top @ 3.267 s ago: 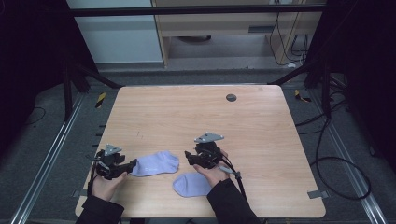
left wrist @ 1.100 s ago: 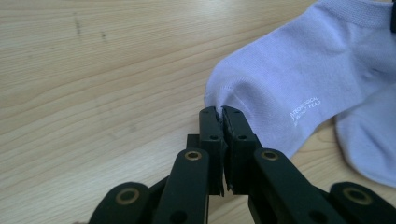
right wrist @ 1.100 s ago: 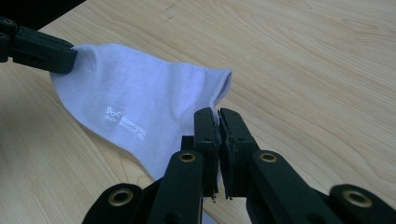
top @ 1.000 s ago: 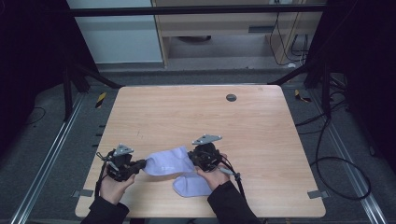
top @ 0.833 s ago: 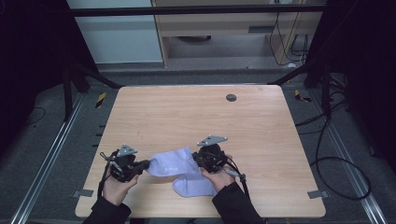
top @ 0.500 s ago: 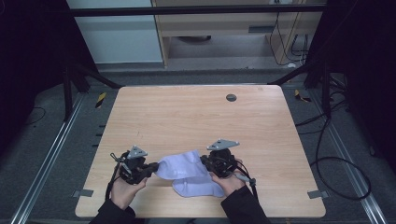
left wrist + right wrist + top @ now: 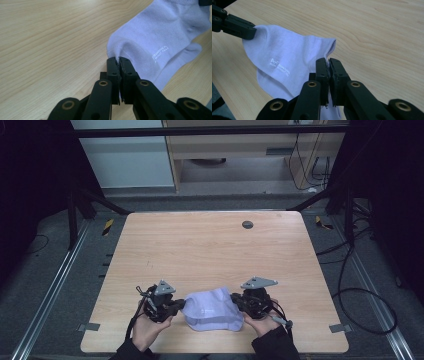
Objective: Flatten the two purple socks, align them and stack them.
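Both grippers have carried the upper sock rightward along the near edge, and it now lies over the second sock [image 7: 220,325]. The left gripper [image 7: 181,305] and right gripper [image 7: 235,300] each stand pinched tight on opposite ends of this pale lilac sock [image 7: 207,304], a soft, fine-knit, draped shape with small white lettering. The smooth wood-grain table [image 7: 210,245] stretches bare beyond, wide room ahead.
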`<state>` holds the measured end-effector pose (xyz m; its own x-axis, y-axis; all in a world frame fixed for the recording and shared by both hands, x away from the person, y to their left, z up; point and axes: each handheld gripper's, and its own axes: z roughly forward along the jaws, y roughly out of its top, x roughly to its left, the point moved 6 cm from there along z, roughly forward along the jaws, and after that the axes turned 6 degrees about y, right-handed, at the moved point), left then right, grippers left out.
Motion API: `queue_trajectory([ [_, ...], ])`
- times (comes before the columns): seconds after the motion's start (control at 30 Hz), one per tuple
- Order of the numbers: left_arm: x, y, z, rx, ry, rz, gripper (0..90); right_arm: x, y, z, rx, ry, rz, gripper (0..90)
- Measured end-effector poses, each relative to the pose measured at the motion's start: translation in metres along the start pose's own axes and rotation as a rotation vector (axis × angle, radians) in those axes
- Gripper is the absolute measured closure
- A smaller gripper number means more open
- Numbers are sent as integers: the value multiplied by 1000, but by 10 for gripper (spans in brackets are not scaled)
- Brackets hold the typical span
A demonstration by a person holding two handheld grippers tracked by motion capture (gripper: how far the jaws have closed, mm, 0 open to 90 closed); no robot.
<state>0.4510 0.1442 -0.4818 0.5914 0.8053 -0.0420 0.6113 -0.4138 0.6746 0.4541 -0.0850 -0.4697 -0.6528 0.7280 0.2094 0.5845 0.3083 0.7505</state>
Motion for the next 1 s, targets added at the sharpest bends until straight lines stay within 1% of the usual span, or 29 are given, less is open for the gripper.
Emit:
queue_trajectory([
  [0.03,-1,0,1,2,-1,6,868,-1,-2,-1,0,-1,-2,865],
  [0.1,-5,-1,3,8,-6,10,868,-1,-5,-4,6,-1,10,865],
  [0.13,-6,-2,4,11,-7,10,868,-2,-7,-5,6,-3,5,866],
  [0.2,-8,-4,6,20,-10,13,868,-2,-11,-7,15,-1,14,865],
  [0.27,-9,-5,8,27,-11,16,868,-2,-14,-7,18,4,13,865],
  [0.3,-9,-6,9,30,-12,20,868,-2,-15,-7,20,3,8,865],
  [0.43,-11,-10,10,48,-17,27,868,0,-19,-6,34,7,15,865],
  [0.63,-12,-15,12,62,-20,26,867,2,-25,-6,48,14,14,865],
  [0.67,-12,-16,13,64,-20,33,868,2,-26,-6,49,15,10,865],
  [0.77,-13,-18,15,73,-22,32,867,1,-28,-5,54,15,15,865],
  [0.8,-13,-18,16,78,-22,40,867,1,-30,-3,61,14,20,865],
  [0.83,-14,-19,18,80,-24,35,867,0,-31,-2,69,13,17,864],
  [1.0,-14,-22,22,96,-21,39,867,-2,-35,3,90,9,23,864],
])
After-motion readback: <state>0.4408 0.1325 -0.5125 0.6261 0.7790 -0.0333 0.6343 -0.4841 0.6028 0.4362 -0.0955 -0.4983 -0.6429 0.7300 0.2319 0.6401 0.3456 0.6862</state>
